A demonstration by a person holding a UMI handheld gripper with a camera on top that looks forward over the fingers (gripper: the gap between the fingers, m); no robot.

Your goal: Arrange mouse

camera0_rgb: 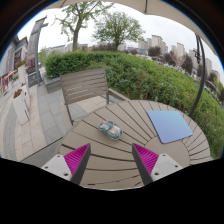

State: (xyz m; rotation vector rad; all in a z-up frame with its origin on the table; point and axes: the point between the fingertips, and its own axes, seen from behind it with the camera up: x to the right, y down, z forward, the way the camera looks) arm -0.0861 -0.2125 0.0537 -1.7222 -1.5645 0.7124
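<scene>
A small grey-white mouse (110, 129) lies on the round slatted wooden table (120, 150), beyond my fingers and slightly left of the middle. A blue-grey mouse mat (170, 124) lies flat on the table to the right of the mouse, apart from it. My gripper (112, 160) is above the near part of the table, its two fingers with magenta pads (76, 157) spread wide with nothing between them but bare table.
A wooden chair (84, 88) stands at the table's far left side. A green hedge (150, 75) runs behind the table. A paved terrace (35, 115) lies to the left, with buildings and trees beyond.
</scene>
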